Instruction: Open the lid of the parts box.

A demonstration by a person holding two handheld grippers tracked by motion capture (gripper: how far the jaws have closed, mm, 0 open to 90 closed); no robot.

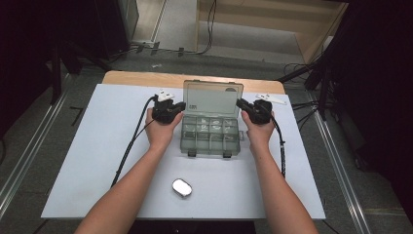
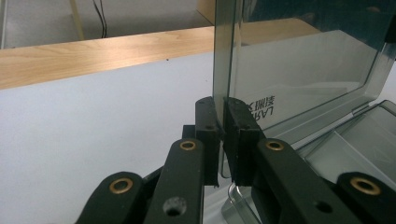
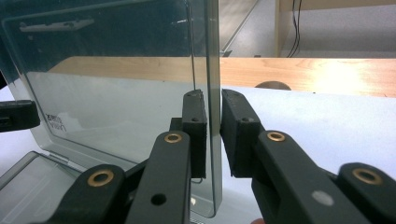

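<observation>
We see compartment box (image 1: 210, 136) at table (image 1: 97, 161) centre, lid (image 1: 213, 99) upright at 12 o'clock | left gripper (image 2: 221, 133) clamped on lid's 9 o'clock edge | right gripper (image 3: 212, 130) clamped on 3 o'clock edge

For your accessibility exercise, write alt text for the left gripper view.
The left gripper pinches the side edge of an upright clear lid between two black jaws. Below right lies the open organiser box; white table and its wooden edge stretch behind.

Upright lid (image 1: 213, 98) between both claws
</observation>
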